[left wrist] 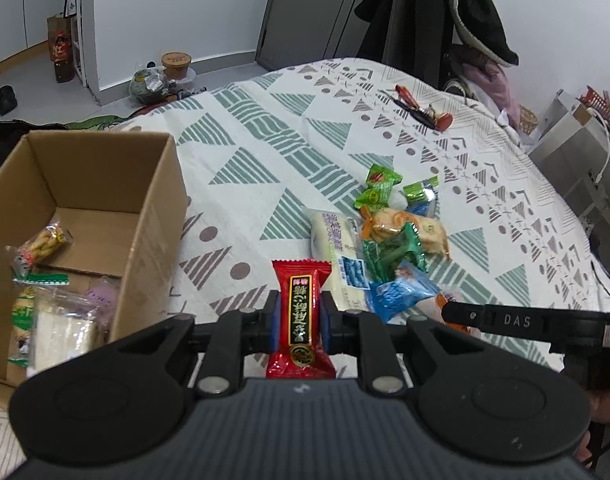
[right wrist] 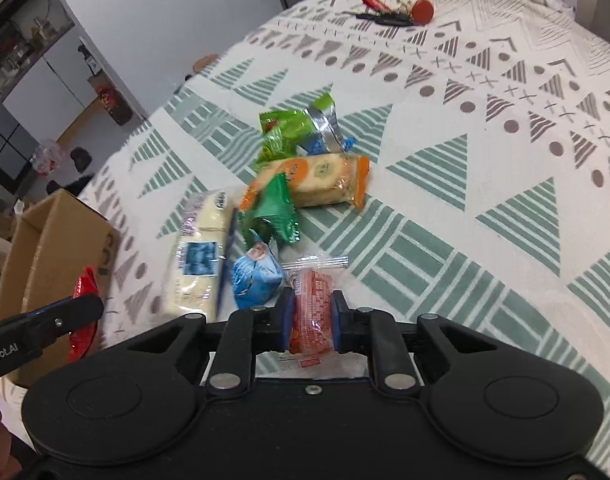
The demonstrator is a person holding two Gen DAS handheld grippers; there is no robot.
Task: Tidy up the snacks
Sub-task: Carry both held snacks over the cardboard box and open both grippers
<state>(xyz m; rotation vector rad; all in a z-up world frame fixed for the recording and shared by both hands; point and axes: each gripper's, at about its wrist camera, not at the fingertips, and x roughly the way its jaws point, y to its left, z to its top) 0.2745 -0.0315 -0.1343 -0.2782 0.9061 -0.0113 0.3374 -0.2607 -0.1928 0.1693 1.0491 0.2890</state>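
Two fisheye views look down along hand-held grippers at a table covered by a white cloth (left wrist: 265, 128) printed with green and grey triangles.

In the left wrist view, the left gripper (left wrist: 301, 318) sits at the bottom centre, its blue pads pinching a red candy packet (left wrist: 301, 316) that stands upright between them. At the left of the frame an open cardboard box (left wrist: 153, 208) holds several wrapped snacks (left wrist: 41, 240). Right of centre lies a loose snack pile (left wrist: 389, 240) on the cloth, with green, orange, blue and white wrappers. The right gripper's black finger (left wrist: 505, 322) enters from the lower right edge.

In the right wrist view, the right gripper (right wrist: 313, 318) at the bottom centre is clamped on a clear packet of orange-red snack (right wrist: 315, 308), which rests at the near end of the pile. Just to its left lie a blue packet (right wrist: 257, 276) and a long white packet (right wrist: 203, 256). The box shows at the left edge.
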